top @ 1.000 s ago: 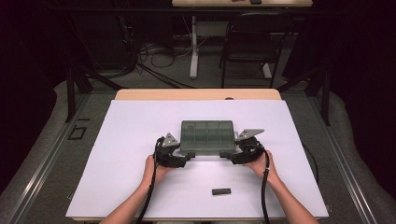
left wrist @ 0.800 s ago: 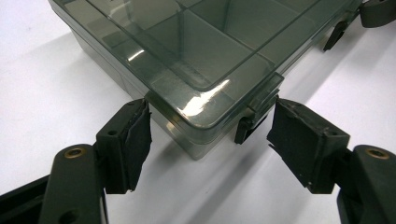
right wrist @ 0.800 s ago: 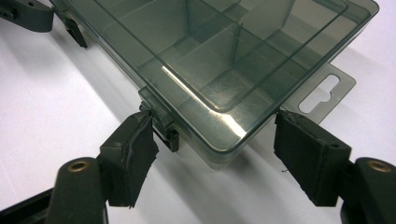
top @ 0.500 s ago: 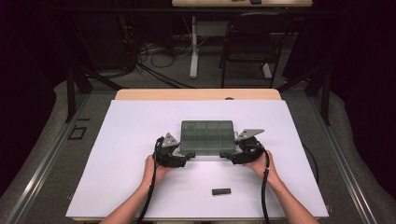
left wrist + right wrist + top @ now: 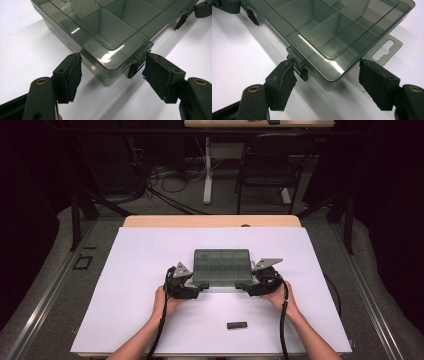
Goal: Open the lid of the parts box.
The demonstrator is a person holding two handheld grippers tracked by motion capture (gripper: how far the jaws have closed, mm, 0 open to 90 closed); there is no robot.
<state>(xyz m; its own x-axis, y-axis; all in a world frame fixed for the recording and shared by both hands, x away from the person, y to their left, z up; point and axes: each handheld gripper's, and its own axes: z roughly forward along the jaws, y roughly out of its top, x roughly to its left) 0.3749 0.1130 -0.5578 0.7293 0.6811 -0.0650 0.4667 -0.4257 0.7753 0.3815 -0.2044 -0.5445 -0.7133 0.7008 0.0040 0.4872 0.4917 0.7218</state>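
Closest to the person, a small dark block point(image 5: 237, 325) lies alone on the white surface point(image 5: 135, 270), well apart from the action. Just beyond it, both hands are in, each with a claw at a near corner of the smoky see-through compartment box point(image 5: 222, 266), which sits flat around the middle of the surface with its lid down.

The left claw point(image 5: 196, 290) straddles the box's near left corner: in the left gripper view its jaws stand apart, one pad at the side wall, the other right up against the front latch point(image 5: 136, 65); whether the pads press, I cannot tell.

The right claw point(image 5: 248, 289) mirrors it at the near right corner. In the right gripper view, jaws apart, one pad touches the other latch point(image 5: 298, 65), the other pad stands clear of the wall, just beside the box's hang tab point(image 5: 386, 49).

Farther back, the wooden edge point(image 5: 210, 221) of the surface.
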